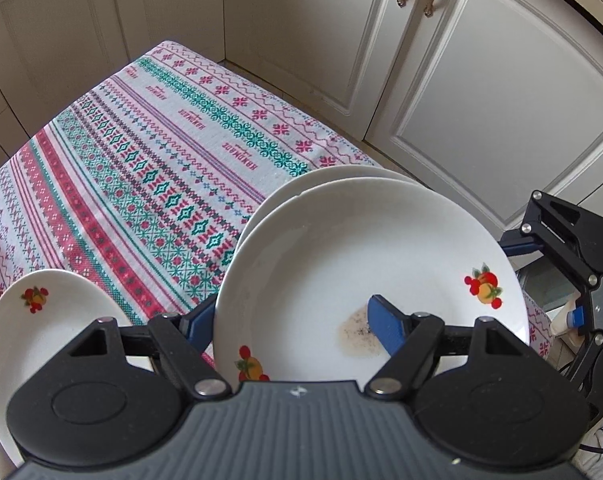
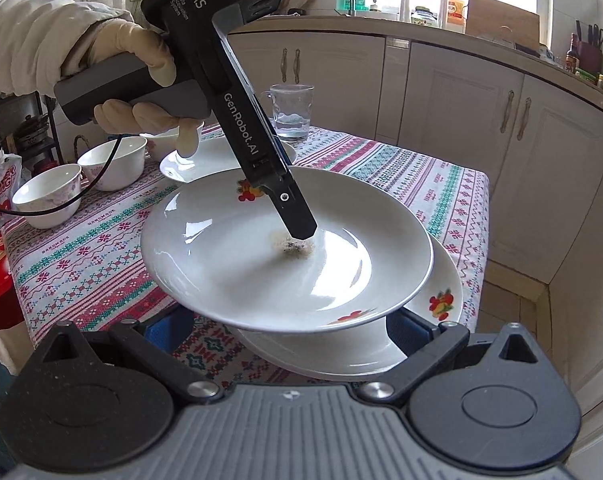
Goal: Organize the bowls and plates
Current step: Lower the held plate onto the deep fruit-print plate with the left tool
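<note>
A white plate with fruit decals and a brown stain (image 1: 341,264) hangs tilted over the table's corner. My left gripper (image 1: 289,312) is shut on its rim, one blue finger (image 1: 385,328) on the inside and the other under the edge. In the right wrist view the left gripper (image 2: 301,236) reaches down from a gloved hand (image 2: 141,52) onto this plate (image 2: 241,264). Just below it a second plate (image 2: 441,292) lies on the tablecloth (image 2: 85,264). My right gripper (image 2: 287,328) is open at that plate's near rim, fingers wide apart and pressing on nothing. It also shows at the right edge as the right gripper (image 1: 541,280).
A third plate (image 2: 205,164) lies further back, seen also as the plate (image 1: 41,320) at the left. Three white bowls (image 2: 47,194) stand at the table's far left, a glass mug (image 2: 291,110) at the back. Cream cabinets (image 1: 501,100) close in beyond the table's edge.
</note>
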A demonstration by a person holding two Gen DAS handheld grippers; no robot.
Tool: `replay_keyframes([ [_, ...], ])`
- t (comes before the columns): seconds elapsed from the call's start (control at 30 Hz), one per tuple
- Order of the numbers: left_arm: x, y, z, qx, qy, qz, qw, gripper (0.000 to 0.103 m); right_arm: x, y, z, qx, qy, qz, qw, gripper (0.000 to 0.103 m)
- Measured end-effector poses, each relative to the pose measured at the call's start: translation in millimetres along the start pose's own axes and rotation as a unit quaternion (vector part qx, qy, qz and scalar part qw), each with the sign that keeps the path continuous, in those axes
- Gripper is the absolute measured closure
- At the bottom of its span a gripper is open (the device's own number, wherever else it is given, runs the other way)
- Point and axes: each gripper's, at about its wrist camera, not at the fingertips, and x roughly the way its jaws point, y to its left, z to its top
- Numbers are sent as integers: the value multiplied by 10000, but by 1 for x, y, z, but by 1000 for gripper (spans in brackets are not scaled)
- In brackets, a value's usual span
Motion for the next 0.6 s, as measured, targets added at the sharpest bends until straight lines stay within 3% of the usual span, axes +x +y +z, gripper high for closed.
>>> replay_keyframes([
  [0.6, 19, -16, 18, 347, -1, 101, 9993, 26, -8, -12, -12, 245, 114, -226, 9994, 0],
])
